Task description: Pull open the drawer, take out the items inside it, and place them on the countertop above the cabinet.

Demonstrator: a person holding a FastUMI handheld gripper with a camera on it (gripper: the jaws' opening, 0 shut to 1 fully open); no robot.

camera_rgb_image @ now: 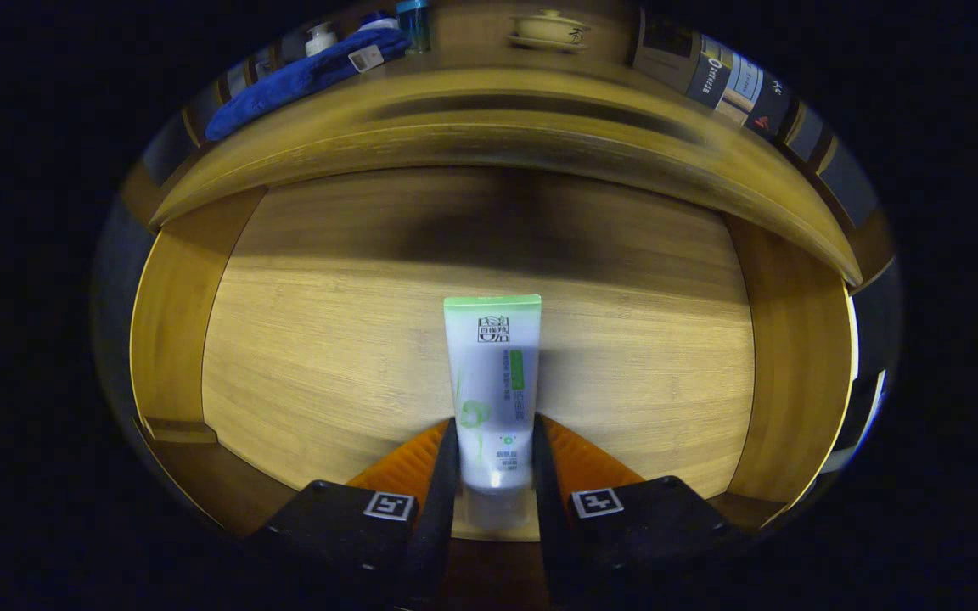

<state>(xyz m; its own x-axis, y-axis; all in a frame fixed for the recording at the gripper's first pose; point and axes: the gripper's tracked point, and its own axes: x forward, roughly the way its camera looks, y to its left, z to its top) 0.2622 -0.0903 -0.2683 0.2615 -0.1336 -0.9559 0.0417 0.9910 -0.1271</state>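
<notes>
gripper fingers pinch the lower end of the white-and-green tube inside the open wooden drawer; tube points to 12 o'clock; blue cloth on countertop at 11 o'clock.

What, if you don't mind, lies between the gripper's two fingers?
In the gripper view, the cap end of the white tube sits between the fingers, both pressing it, above the drawer floor.
</notes>
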